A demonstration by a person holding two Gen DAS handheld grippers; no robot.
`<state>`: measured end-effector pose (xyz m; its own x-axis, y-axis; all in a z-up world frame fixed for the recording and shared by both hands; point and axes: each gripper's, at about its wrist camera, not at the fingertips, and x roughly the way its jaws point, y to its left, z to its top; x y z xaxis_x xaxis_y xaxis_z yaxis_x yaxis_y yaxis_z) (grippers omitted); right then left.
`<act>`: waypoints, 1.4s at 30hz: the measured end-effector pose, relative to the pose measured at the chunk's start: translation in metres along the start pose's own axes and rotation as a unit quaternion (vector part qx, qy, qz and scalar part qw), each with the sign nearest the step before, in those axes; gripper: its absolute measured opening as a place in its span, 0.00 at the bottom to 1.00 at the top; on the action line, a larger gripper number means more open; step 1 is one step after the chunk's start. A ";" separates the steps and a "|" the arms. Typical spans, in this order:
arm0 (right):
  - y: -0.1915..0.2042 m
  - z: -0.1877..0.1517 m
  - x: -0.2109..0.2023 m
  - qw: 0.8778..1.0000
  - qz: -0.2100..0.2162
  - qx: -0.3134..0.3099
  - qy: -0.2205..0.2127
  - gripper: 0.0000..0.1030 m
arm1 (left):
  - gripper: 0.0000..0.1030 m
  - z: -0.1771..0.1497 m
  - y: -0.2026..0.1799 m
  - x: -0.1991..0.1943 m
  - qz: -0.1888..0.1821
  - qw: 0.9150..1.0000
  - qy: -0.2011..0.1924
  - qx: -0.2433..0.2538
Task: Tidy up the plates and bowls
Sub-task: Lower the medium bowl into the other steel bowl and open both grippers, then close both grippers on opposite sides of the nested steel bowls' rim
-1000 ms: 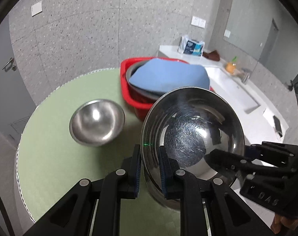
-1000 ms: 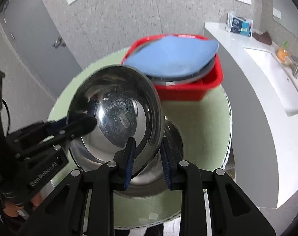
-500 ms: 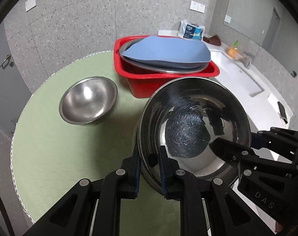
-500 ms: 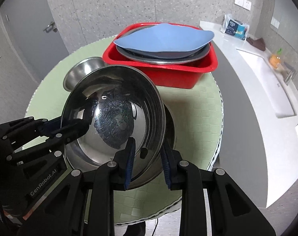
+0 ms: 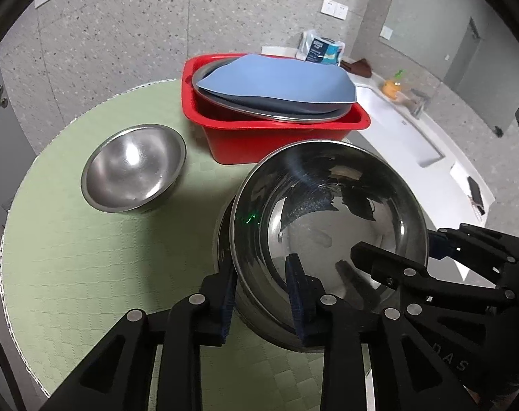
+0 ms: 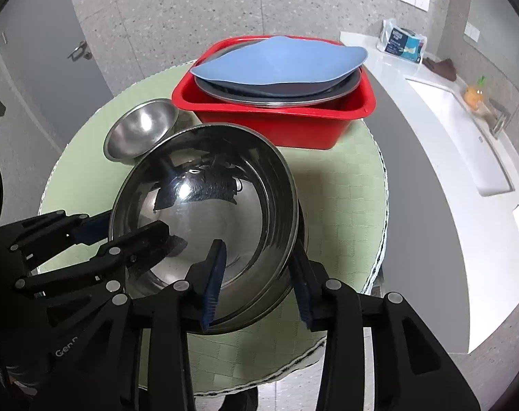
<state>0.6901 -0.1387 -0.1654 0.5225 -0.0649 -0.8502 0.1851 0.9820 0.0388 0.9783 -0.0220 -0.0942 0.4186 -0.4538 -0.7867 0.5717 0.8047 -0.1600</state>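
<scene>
The large, mirror-bright round steel bowl (image 5: 328,226), scuffed across its bottom and reflecting dark shapes, sits nested in another steel bowl (image 6: 293,274) on the round green-matted counter (image 5: 98,267). Its near rim lies between the fingers of the left tool (image 5: 261,291) and its right rim between those of the right tool (image 6: 257,277). Both tools' jaws have just been opening and now stand slightly apart, their pads clear of the rim. Beyond the left tool's tips, left of the large bowl, rests a smaller dull steel bowl (image 5: 134,167), and farther on a red plastic tub (image 5: 276,133) holding a blue plate (image 5: 276,84).

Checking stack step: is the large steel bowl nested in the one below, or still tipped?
Nested, about level: the large shiny steel bowl sits inside a second steel bowl whose rim shows around it on the round green table.
</scene>
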 end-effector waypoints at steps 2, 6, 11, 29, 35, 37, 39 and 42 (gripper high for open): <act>-0.001 0.001 -0.002 1.000 0.002 0.006 -0.002 0.40 | 0.26 0.001 0.002 0.000 -0.005 1.000 0.002 0.000; -0.004 0.004 -0.008 1.000 -0.005 0.018 -0.009 0.50 | 0.32 0.003 0.004 -0.003 -0.026 1.000 0.002 -0.002; -0.010 0.009 -0.011 0.999 -0.007 0.035 -0.013 0.54 | 0.64 0.010 0.018 -0.016 -0.046 0.999 -0.021 -0.009; 0.038 0.057 -0.015 0.997 0.002 0.051 -0.066 0.64 | 0.79 0.050 0.172 0.010 0.008 0.993 -0.027 -0.119; 0.069 0.069 0.011 0.998 0.010 0.042 -0.045 0.64 | 0.57 0.068 0.203 0.059 -0.003 0.992 0.029 -0.126; 0.077 0.072 0.019 0.998 0.010 0.039 -0.038 0.64 | 0.52 0.067 0.211 0.068 -0.016 0.991 0.040 -0.127; 0.084 0.076 0.027 0.999 0.010 0.036 -0.031 0.64 | 0.50 0.070 0.214 0.067 -0.015 0.994 0.030 -0.107; 0.093 0.080 0.038 0.999 0.007 0.031 -0.021 0.64 | 0.39 0.072 0.224 0.069 -0.025 0.995 0.027 -0.096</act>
<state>0.7932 -0.0644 -0.1522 0.5597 -0.0605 -0.8265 0.2287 0.9699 0.0839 1.1863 0.0996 -0.1412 0.3514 -0.4783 -0.8048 0.4439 0.8420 -0.3066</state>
